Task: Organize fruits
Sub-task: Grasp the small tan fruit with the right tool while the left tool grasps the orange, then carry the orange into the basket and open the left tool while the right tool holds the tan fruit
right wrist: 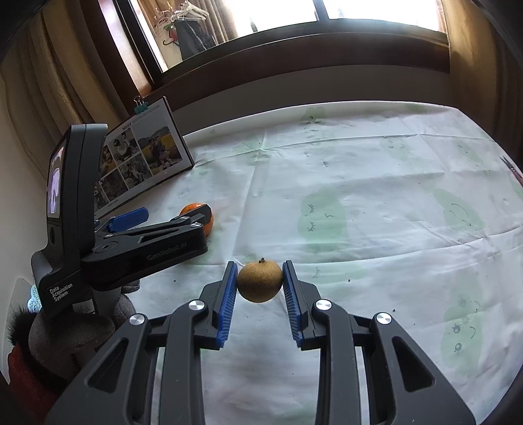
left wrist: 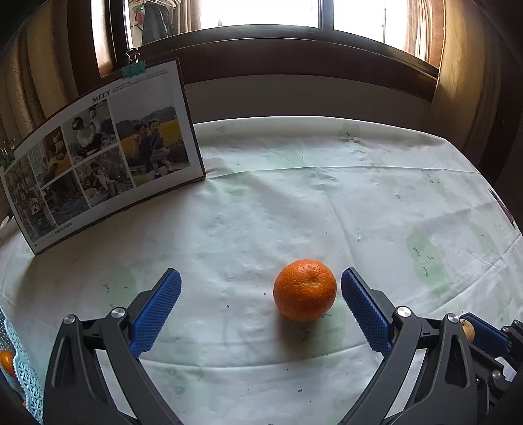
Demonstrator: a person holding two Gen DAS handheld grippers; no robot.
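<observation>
Worktop (left wrist: 294, 202) under pale cloth with faint green prints, creased. Dark wooden window frame (left wrist: 294, 42) behind, bright daylight through panes. Tan curtains (left wrist: 464, 65) at both sides. Clipped photo board (left wrist: 101, 153) propped upright at left.

clipped photo board (left wrist: 104, 153) upright on pale printed tablecloth (left wrist: 327, 202), window (left wrist: 261, 13) behind

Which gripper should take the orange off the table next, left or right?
Left. The left gripper is open with the orange sitting between its fingers, nearer one pad. The right gripper is shut on a small brown fruit, so it is occupied.
</observation>
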